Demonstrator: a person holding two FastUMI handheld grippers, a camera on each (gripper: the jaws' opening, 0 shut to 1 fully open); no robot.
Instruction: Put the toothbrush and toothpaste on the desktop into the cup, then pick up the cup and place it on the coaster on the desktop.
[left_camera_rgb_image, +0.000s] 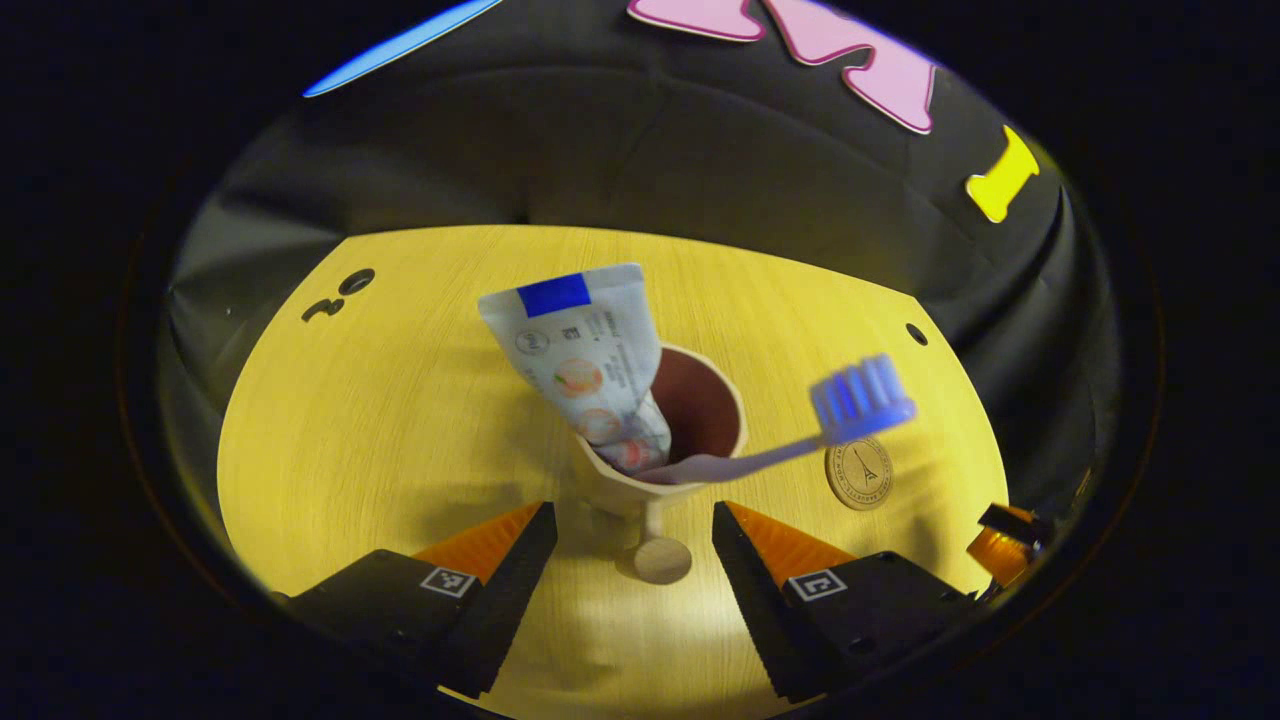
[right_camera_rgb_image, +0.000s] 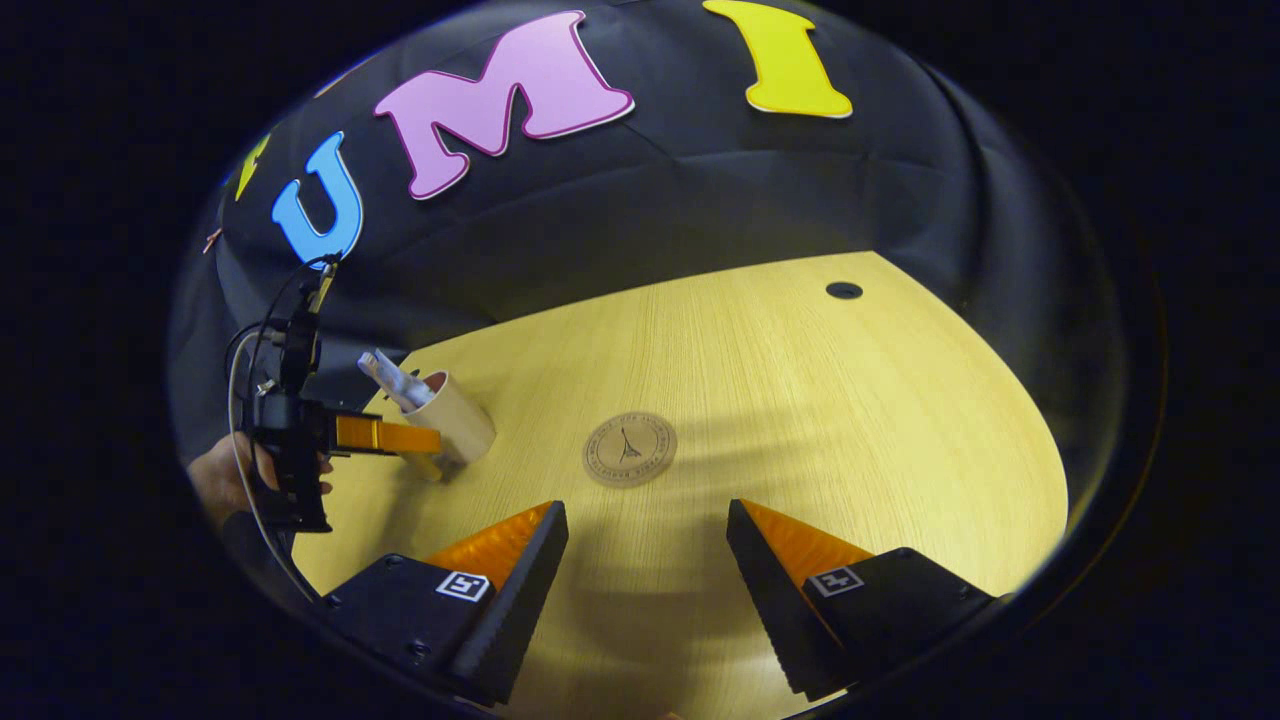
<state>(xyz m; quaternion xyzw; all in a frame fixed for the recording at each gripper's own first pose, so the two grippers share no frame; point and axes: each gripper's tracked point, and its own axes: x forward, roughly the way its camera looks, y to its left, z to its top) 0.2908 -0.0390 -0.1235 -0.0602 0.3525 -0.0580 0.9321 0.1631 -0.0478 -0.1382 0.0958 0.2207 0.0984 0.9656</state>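
- In the left gripper view the toothbrush (left_camera_rgb_image: 800, 440) head is blurring, so its bristles are hard to make out, and its handle end is disappearing inside the cup (left_camera_rgb_image: 660, 455).
- The lower part of the toothpaste (left_camera_rgb_image: 590, 365) tube is likewise sinking out of sight behind the cup's rim.
- In the right gripper view the cup (right_camera_rgb_image: 455, 418) is showing small at the far left, partly covered by the left gripper (right_camera_rgb_image: 400, 438); whether that gripper is touching it I cannot tell there.
- A hand (right_camera_rgb_image: 225, 480) holding that gripper is getting cut off at the edge.
- The cup is sitting on the desktop (left_camera_rgb_image: 380, 430), holding both items: the toothpaste leaning left, the toothbrush leaning right over the rim.
- The coaster (left_camera_rgb_image: 860, 475) is lying just right of the cup, bare.
- The left gripper (left_camera_rgb_image: 635, 515) is standing spread, its fingers either side of the cup's base, grasping nothing.
- The right gripper (right_camera_rgb_image: 648, 515) is hanging released over the desktop, near the coaster (right_camera_rgb_image: 630, 449).
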